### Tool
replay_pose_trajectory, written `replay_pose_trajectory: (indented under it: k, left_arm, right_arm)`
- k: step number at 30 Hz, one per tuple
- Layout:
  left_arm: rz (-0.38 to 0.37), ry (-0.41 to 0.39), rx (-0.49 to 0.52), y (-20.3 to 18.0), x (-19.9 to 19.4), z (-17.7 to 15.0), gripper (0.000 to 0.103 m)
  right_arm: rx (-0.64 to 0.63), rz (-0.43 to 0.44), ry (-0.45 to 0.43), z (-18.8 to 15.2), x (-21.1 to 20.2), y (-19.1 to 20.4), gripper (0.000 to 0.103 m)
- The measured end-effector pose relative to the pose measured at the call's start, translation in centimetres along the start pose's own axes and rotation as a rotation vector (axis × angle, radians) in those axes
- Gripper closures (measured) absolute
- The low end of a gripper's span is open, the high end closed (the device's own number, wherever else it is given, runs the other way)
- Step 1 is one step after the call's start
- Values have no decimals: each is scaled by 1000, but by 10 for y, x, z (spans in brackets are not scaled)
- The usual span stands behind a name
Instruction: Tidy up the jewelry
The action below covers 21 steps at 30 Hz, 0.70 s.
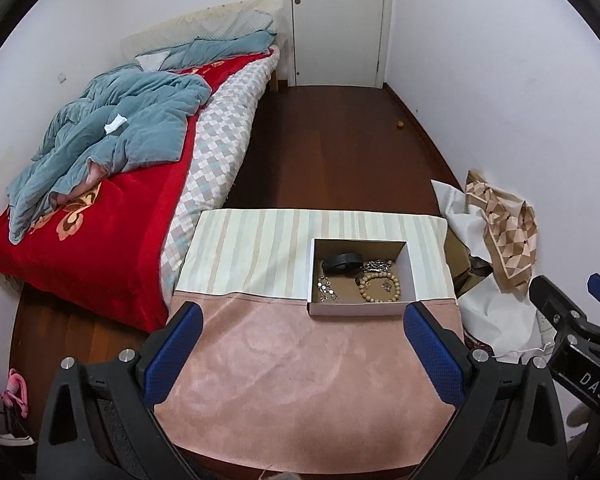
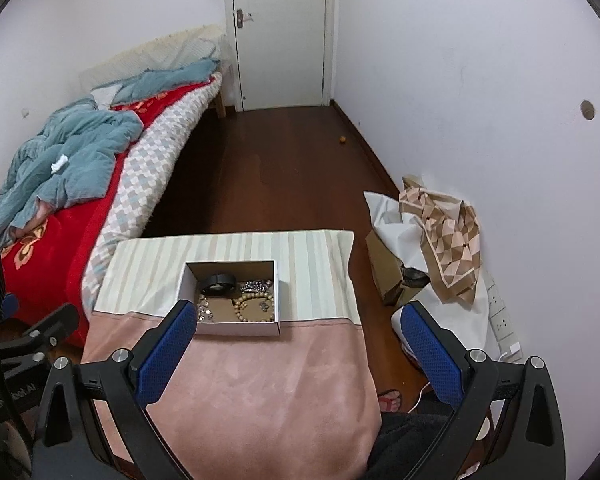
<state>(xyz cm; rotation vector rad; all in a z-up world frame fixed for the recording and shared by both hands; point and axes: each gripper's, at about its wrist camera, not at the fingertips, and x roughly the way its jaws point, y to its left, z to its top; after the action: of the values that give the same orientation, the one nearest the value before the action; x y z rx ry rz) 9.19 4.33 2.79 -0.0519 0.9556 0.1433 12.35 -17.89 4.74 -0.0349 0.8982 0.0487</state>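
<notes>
Jewelry: all of it sits loose in the box (image 1: 360, 276), which stands on the tabletop (image 1: 300, 360) where the striped cloth meets the pink one, ahead of both grippers.
Handling: we judge every piece light; chains limp and slippery, likely to tangle or snag.
Bead bracelet (image 1: 379, 287): tan wooden beads, probably elastic and slumps when lifted; we'd pinch across one side of the loop.
Black band (image 1: 342, 262): looks stiffer, easiest grab, take it at the rim.
Silver chain (image 1: 377, 266): shiny heap at the back right; pinch the bunch.
Link piece (image 1: 327, 288): small metallic links at the front left; detail too small to tell.
Left gripper (image 1: 300, 344): fingers wide apart, holding nothing.
Right gripper (image 2: 300, 340): fingers wide apart, holding nothing.
</notes>
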Motion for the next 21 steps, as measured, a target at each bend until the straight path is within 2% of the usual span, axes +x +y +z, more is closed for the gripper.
replay_pose_trajectory:
  k: [11,21]
  left_arm:
    - [10,45,10,-4,33,18,1]
    - [7,85,5,-6,51,15,1]
  right_arm:
    - [0,-5,80,11,41,1,0]
    - [-20,-1,125,10,53,6,0]
